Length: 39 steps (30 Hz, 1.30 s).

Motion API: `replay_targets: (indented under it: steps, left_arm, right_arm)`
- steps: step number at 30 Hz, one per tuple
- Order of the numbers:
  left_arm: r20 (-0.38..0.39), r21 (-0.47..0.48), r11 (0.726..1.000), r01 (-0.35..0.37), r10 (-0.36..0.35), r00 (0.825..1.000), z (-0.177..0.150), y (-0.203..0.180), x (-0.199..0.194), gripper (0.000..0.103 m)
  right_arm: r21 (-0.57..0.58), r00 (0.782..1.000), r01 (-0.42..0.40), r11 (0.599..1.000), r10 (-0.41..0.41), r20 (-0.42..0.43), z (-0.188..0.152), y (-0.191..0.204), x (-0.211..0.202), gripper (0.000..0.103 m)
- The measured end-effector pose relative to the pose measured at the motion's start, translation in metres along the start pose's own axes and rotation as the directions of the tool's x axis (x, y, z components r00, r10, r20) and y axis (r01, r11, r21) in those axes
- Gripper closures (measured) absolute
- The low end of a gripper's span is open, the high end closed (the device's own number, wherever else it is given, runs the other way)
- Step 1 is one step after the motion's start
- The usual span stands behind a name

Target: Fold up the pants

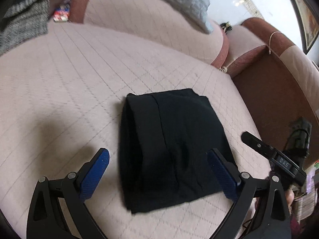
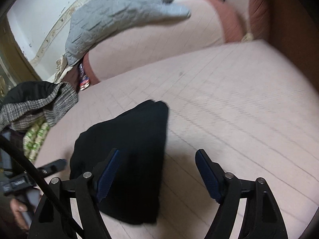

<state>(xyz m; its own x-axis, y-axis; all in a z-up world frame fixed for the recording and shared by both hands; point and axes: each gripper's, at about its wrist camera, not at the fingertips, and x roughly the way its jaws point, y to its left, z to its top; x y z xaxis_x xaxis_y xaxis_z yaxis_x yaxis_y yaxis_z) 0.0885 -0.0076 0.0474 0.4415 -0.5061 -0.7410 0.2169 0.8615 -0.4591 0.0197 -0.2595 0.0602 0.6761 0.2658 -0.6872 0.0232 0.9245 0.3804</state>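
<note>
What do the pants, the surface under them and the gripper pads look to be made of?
Pants: matte black, soft fabric, likely knit or cotton; it folds in thick, rounded layers. Cover: pinkish quilted cloth, with stitched diamond lines. Left gripper pads: blue, probably rubber or textured plastic, with a fine dimpled grain.

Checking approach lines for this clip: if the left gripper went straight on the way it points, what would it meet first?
Most likely the folded black pants, which lie between the open left gripper's blue pads and just ahead on the pink quilted sofa seat. Depth is unclear, so it may pass just above them.
</note>
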Motion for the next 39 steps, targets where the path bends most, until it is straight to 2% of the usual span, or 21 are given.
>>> replay_targets:
  steps: [7,9,12,13,14,15,16,17,19,23,26,29,32,34,35,36,37,39]
  left_arm:
    - [-0.087,-0.012,1.0,0.018,-0.019,0.996,0.013,0.008,0.046,0.004]
    - [-0.073,0.005,1.0,0.018,-0.018,0.997,0.017,0.005,0.053,0.001]
    - [-0.073,0.001,1.0,0.0,0.0,0.997,0.024,-0.001,0.062,0.001]
    - [-0.079,0.002,1.0,-0.003,0.003,0.997,0.025,-0.003,0.063,0.004]
    - [-0.082,0.01,1.0,-0.006,0.007,0.997,0.026,-0.006,0.063,0.022]
    - [-0.089,0.038,0.999,-0.023,0.027,0.996,0.026,-0.012,0.061,0.047]
    - [-0.092,0.054,0.998,-0.031,0.036,0.995,0.027,-0.013,0.06,0.058]
    - [-0.097,0.069,0.997,-0.025,0.031,0.995,0.027,-0.016,0.058,0.064]
    - [-0.088,0.072,0.997,-0.024,0.03,0.996,0.029,-0.018,0.051,0.068]
    - [-0.083,0.044,0.999,-0.005,0.008,0.997,0.036,-0.021,0.046,0.069]
    - [-0.068,-0.009,0.999,0.045,-0.045,0.997,0.047,-0.019,0.045,0.069]
    - [-0.052,-0.026,0.997,0.075,-0.076,0.996,0.058,-0.025,0.048,0.069]
    - [-0.046,-0.011,0.998,0.069,-0.069,0.997,0.068,-0.035,0.058,0.068]
    - [-0.062,-0.018,0.999,0.035,-0.036,0.997,0.073,-0.037,0.073,0.063]
    - [-0.085,-0.031,0.999,-0.013,0.01,0.996,0.075,-0.032,0.086,0.061]
    - [-0.101,-0.054,0.998,-0.043,0.038,0.994,0.075,-0.025,0.093,0.06]
    - [-0.111,-0.086,0.996,-0.036,0.026,0.993,0.074,-0.018,0.095,0.058]
    - [-0.108,-0.186,0.982,0.033,-0.054,0.993,0.072,-0.004,0.088,0.056]
  right_arm:
    - [0.037,0.989,-0.104,0.994,0.107,-0.098,0.017,-0.011,0.061,0.025]
    - [0.063,0.977,-0.158,0.985,0.166,-0.134,0.019,-0.013,0.077,0.025]
    - [0.08,0.966,-0.218,0.973,0.226,-0.127,0.021,-0.014,0.09,0.025]
    - [0.09,0.964,-0.223,0.971,0.234,-0.125,0.022,-0.013,0.092,0.033]
    - [0.103,0.959,-0.237,0.966,0.249,-0.133,0.023,-0.011,0.093,0.044]
    - [0.11,0.957,-0.238,0.965,0.252,-0.146,0.024,-0.009,0.094,0.057]
    - [0.112,0.958,-0.231,0.966,0.247,-0.149,0.024,-0.007,0.094,0.072]
    - [0.118,0.953,-0.246,0.962,0.262,-0.152,0.026,-0.005,0.093,0.078]
    - [0.149,0.941,-0.28,0.948,0.302,-0.15,0.028,-0.003,0.088,0.082]
    - [0.128,0.94,-0.312,0.942,0.325,-0.105,0.037,0.012,0.07,0.084]
    - [0.096,0.944,-0.321,0.942,0.327,-0.049,0.048,0.02,0.052,0.084]
    - [0.033,0.959,-0.284,0.958,0.284,0.01,0.06,0.025,0.037,0.084]
    - [0.022,0.967,-0.252,0.967,0.251,0.038,0.068,0.017,0.033,0.084]
    - [0.031,0.983,-0.182,0.983,0.181,0.038,0.07,0.007,0.04,0.072]
    - [0.05,0.991,-0.13,0.99,0.129,0.024,0.069,0.0,0.047,0.065]
    - [0.081,0.997,-0.081,0.993,0.081,0.009,0.067,-0.007,0.053,0.052]
    - [0.108,0.999,-0.053,0.993,0.053,0.005,0.065,-0.015,0.056,0.049]
    - [0.142,1.0,-0.011,0.99,0.011,0.004,0.064,-0.026,0.055,0.049]
